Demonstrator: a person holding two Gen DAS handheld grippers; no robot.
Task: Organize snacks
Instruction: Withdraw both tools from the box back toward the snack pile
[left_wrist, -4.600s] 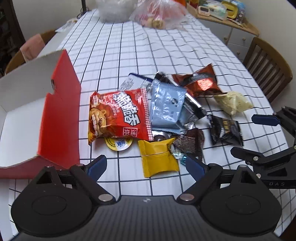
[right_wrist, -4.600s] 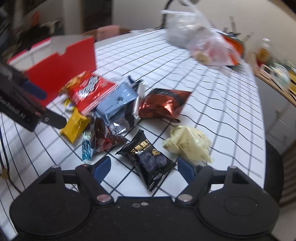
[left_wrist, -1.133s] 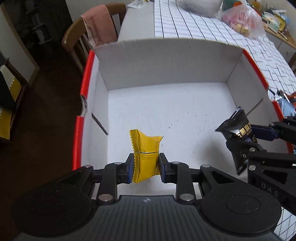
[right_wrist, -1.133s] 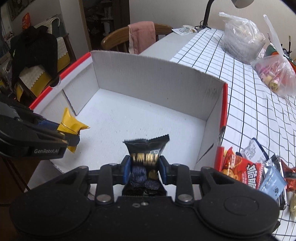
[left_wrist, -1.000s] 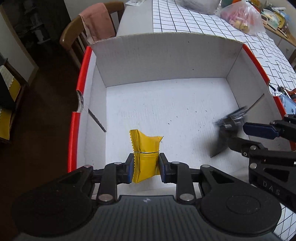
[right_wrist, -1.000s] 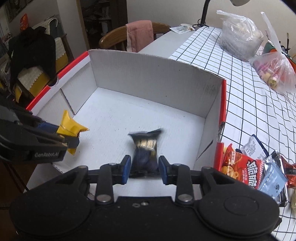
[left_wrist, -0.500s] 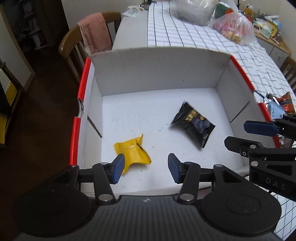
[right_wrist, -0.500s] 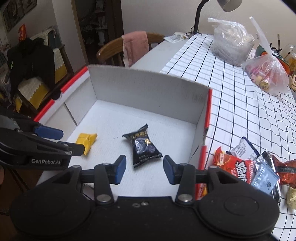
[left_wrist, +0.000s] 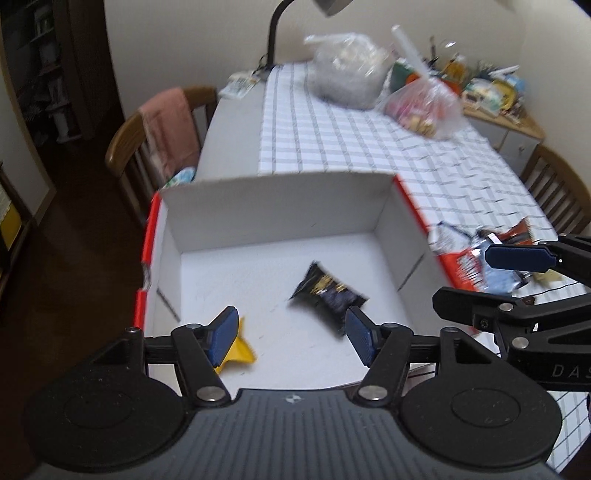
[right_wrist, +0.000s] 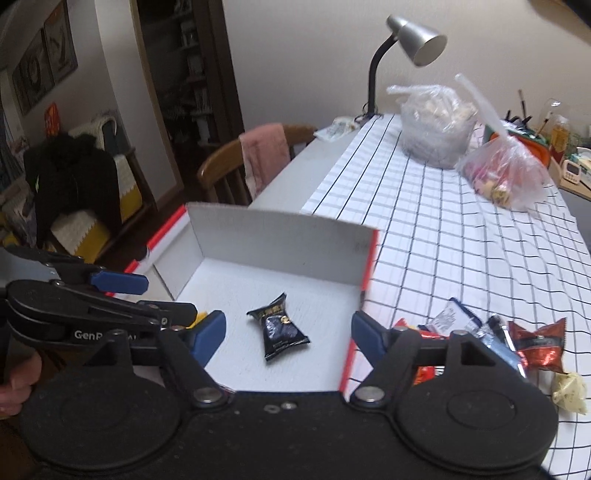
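Checked tablecloth (right_wrist: 461, 236), wooden chairs and a desk lamp (right_wrist: 413, 33) frame a red-edged box (left_wrist: 277, 206) at the table's near corner.
Yellow packet (left_wrist: 240, 350) and black packet (right_wrist: 277, 326) lie inside; left gripper (left_wrist: 291, 338) and right gripper (right_wrist: 288, 338) hang spread, empty. Judged next: fetch the snack pile (right_wrist: 491, 343) beside the box's right wall.

"DAS" in pale letters on right gripper (left_wrist: 517, 280) body, cut off at frame edge. "GenR…AI" on left gripper (right_wrist: 144, 299) arm, middle hidden. Snack packet print too blurred.
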